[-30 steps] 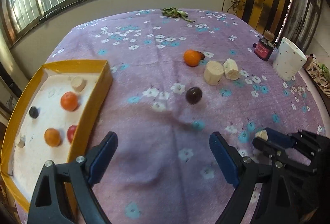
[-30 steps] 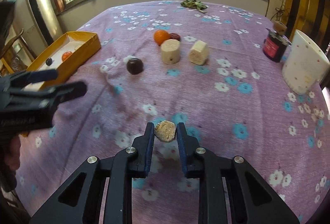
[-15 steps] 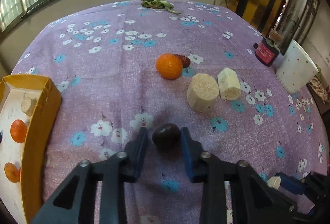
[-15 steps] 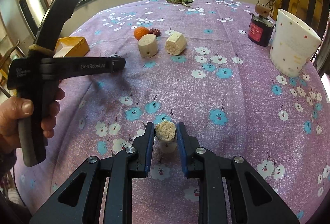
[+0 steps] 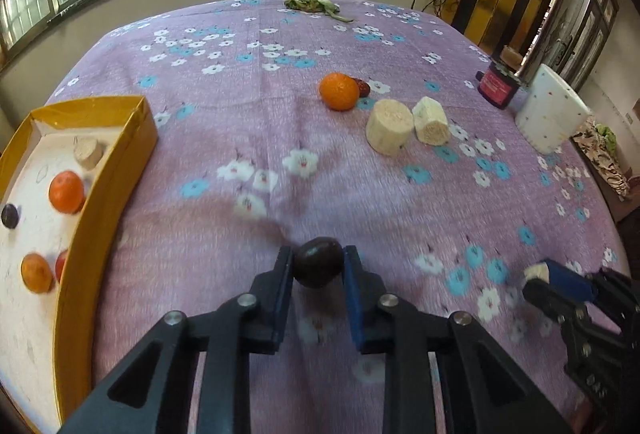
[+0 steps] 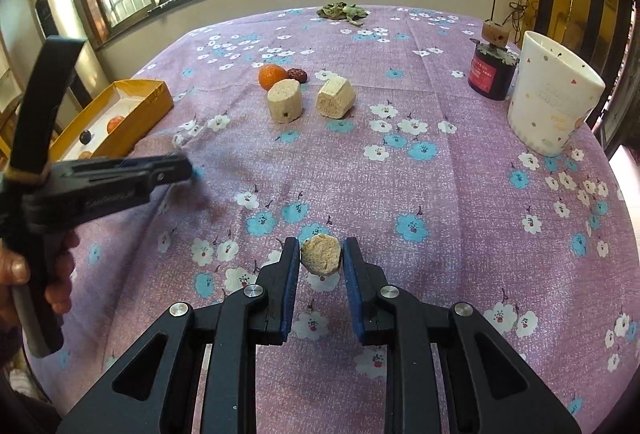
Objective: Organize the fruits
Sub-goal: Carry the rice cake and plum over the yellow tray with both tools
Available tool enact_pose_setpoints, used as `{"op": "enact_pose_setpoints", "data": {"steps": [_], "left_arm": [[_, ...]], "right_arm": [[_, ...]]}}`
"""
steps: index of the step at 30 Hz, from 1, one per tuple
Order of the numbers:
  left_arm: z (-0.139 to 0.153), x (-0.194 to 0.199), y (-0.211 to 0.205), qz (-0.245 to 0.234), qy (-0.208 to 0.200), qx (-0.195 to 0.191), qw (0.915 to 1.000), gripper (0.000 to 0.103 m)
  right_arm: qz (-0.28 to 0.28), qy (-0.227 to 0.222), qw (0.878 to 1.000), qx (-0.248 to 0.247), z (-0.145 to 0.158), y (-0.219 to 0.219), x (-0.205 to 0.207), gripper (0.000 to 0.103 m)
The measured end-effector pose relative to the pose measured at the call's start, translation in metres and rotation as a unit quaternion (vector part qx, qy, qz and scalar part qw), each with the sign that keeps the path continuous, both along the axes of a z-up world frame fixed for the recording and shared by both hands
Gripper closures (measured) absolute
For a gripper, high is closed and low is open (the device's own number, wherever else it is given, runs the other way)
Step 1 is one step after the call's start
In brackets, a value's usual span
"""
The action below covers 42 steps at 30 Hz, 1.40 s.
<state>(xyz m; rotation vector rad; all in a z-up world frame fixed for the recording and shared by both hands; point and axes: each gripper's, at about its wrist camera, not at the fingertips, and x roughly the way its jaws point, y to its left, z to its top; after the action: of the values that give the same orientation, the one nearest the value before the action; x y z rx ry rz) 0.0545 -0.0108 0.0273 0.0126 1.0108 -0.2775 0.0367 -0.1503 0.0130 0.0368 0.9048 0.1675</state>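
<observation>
My left gripper is shut on a dark round fruit and holds it above the purple flowered cloth. My right gripper is shut on a small beige chunk, also held over the cloth; it shows at the lower right of the left wrist view. A yellow tray at the left holds several fruits, among them an orange and a dark fruit. On the cloth lie an orange, a red date and two beige chunks.
A white cup and a dark red jar stand at the right edge. Dried leaves lie at the far edge. The left gripper and the hand holding it fill the left of the right wrist view.
My left gripper went forward to the dark fruit, shut on it, and drew back with it lifted. My right gripper kept hold of the beige chunk.
</observation>
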Motion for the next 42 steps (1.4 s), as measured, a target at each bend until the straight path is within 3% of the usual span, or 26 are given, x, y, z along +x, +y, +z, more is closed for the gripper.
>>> {"op": "enact_pose_setpoints", "data": {"steps": [12, 25, 42], "left_arm": [[0.011, -0.045, 0.030, 0.001, -0.008, -0.011, 0.9999, 0.076], [0.032, -0.061, 0.061, 0.006, -0.025, -0.028, 0.9993, 0.076], [0.057, -0.066, 0.151, 0.081, -0.055, -0.036, 0.9945, 0.076]], "right_arm": [[0.006, -0.002, 1.000, -0.014, 0.006, 0.028, -0.013, 0.081], [0.030, -0.017, 0.999, -0.024, 0.023, 0.074, -0.012, 0.081], [0.110, -0.040, 0.993, -0.025, 0.043, 0.167, 0.011, 0.082]]}}
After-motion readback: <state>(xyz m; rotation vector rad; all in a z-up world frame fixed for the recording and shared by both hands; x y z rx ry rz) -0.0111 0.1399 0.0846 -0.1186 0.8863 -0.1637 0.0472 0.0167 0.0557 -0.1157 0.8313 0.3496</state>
